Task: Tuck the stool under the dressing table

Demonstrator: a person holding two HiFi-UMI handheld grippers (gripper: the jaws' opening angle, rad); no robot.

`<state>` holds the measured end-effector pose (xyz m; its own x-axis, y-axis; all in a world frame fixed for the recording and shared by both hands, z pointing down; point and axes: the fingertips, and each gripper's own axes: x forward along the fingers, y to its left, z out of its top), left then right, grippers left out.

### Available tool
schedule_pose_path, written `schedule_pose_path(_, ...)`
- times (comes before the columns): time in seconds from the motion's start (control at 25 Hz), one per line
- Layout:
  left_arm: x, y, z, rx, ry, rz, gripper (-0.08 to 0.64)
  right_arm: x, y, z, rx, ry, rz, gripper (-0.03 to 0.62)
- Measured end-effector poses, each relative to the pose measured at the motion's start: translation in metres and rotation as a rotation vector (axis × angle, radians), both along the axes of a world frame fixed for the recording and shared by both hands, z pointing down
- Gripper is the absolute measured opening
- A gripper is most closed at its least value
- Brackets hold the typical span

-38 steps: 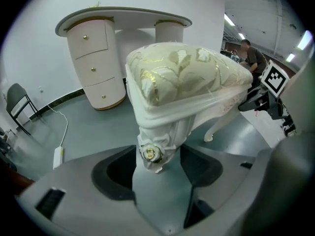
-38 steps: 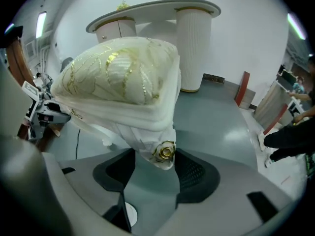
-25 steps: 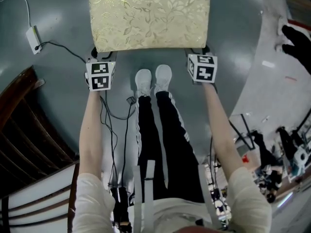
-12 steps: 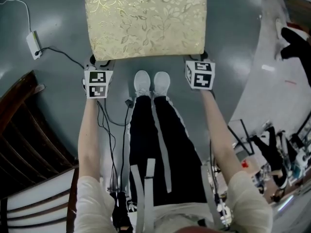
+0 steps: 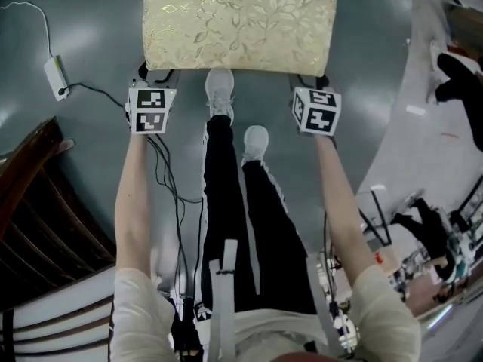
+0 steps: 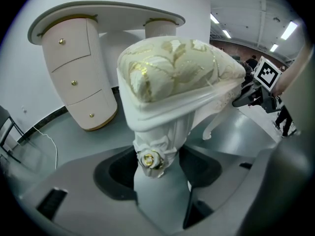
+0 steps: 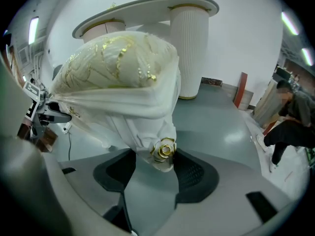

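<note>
The stool (image 5: 240, 21) has a cream cushion with gold leaf pattern and white legs; it fills the top of the head view. My left gripper (image 5: 153, 76) holds its near left corner and my right gripper (image 5: 313, 82) its near right corner. In the left gripper view the white leg (image 6: 158, 132) with a gold rosette sits between the jaws of the left gripper (image 6: 157, 163). The right gripper (image 7: 156, 170) likewise clamps a rosette leg (image 7: 147, 132). The white dressing table (image 6: 74, 77) stands beyond the stool, its curved top and fluted pedestal (image 7: 189, 48) in both gripper views.
A white power adapter (image 5: 54, 70) with a cable lies on the grey floor at left. Dark wooden furniture (image 5: 38, 202) stands at lower left. Stands and gear (image 5: 438, 240) crowd the lower right. A person (image 7: 290, 117) stands at the right.
The person's left foot has stepped forward up to the stool's near edge. The stool and both grippers have shifted slightly away from me in the head view.
</note>
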<state>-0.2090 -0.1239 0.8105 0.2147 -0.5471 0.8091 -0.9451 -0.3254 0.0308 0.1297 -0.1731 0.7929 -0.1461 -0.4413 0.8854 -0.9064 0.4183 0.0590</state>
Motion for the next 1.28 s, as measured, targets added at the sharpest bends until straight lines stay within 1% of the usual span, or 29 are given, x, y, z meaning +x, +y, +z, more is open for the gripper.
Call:
schedule_pose_path(0.08,0.001,0.003,-0.001,-0.016,0.010,-0.001,0.266,0.001,0.003,-0.003,-0.016,0.012,0.000,0.244)
schedule_pose_path(0.12,0.001,0.002,0.000,-0.011,0.011,0.003,0.267,0.002,0.003,-0.002,-0.011,0.014,0.006,0.244)
schedule_pose_path(0.28,-0.004,-0.008,0.004,0.059,-0.009,0.021,0.265,-0.003,-0.001,0.010,0.040,0.001,0.027,0.242)
schedule_pose_path(0.4,-0.001,-0.003,0.003,0.075,-0.005,0.010,0.264,0.000,-0.003,0.010,0.036,0.018,0.012,0.241)
schedule_pose_path(0.52,0.000,-0.005,0.004,0.065,0.002,0.011,0.264,0.003,-0.006,0.010,0.040,0.035,0.022,0.241)
schedule_pose_path(0.6,0.001,-0.001,0.007,0.031,0.004,0.012,0.264,0.004,-0.004,0.011,0.039,0.047,0.028,0.241)
schedule_pose_path(0.68,0.002,0.001,0.010,0.014,0.010,0.017,0.264,0.004,-0.002,0.012,0.039,0.049,0.029,0.241)
schedule_pose_path(0.84,-0.003,-0.008,0.004,0.047,-0.004,0.015,0.264,-0.002,-0.009,0.009,0.058,0.040,0.016,0.241)
schedule_pose_path(0.92,-0.003,-0.004,0.002,0.051,-0.001,0.015,0.264,-0.002,-0.003,0.010,0.055,0.029,0.013,0.241)
schedule_pose_path(1.0,-0.001,-0.006,0.001,0.054,0.002,0.011,0.264,-0.001,-0.009,0.009,0.061,0.023,0.019,0.241)
schedule_pose_path(1.12,0.000,-0.002,0.000,0.043,-0.006,0.002,0.264,0.000,-0.010,0.010,0.054,0.020,0.018,0.241)
schedule_pose_path(1.28,-0.002,0.002,-0.001,0.016,-0.017,0.017,0.264,-0.002,-0.003,0.013,0.053,0.008,0.015,0.239)
